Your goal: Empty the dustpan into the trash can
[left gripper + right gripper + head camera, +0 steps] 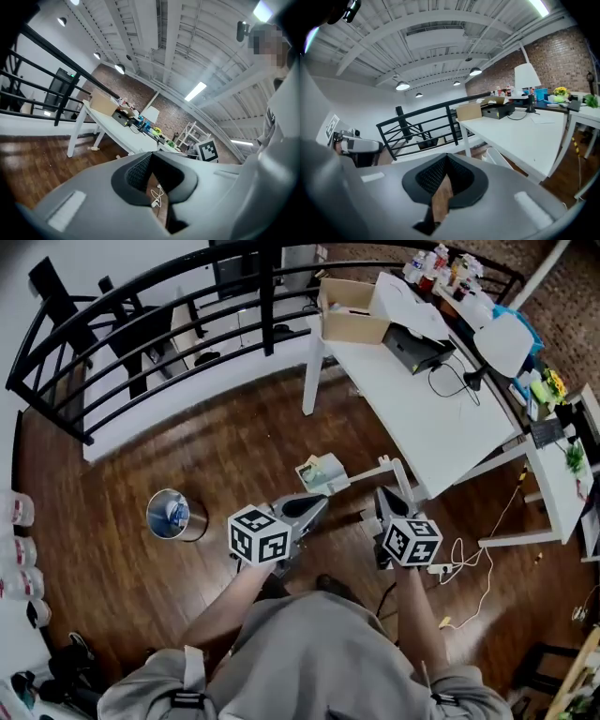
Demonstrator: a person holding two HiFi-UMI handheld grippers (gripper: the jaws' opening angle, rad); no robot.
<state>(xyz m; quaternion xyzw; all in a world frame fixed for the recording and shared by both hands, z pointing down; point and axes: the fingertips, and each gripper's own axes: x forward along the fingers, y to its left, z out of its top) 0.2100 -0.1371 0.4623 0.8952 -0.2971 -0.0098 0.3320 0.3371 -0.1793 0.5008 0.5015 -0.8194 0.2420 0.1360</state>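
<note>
Dark wooden floorboards (234, 456) fill my head view, with a black metal railing along the far edge.

At the left stands the small round metal trash can (169, 515), with some blue and white rubbish inside. It is well apart from everything else.

Next comes my left gripper (314, 507), its jaws pressed together on nothing; only floor shows through the gap beneath them in the left gripper view.

Just beyond it lies the white long-handled dustpan (321, 472), on the floor by the desk leg, with what looks like greenish scraps in the pan.

My right gripper (386, 498) is near the handle, also pinched closed and empty.

The big white desk (422, 409) sits to the right.

My worries:
- Neither gripper holds the dustpan yet, and closed jaws would only knock the thin handle aside, so they must spread first.
- A grip on the handle alone could let the pan swing and spill its scraps on the way across to the can.
- The can's mouth looks narrow against the pan, so a hasty tip would miss it.
- The light can may topple if bumped.
</note>
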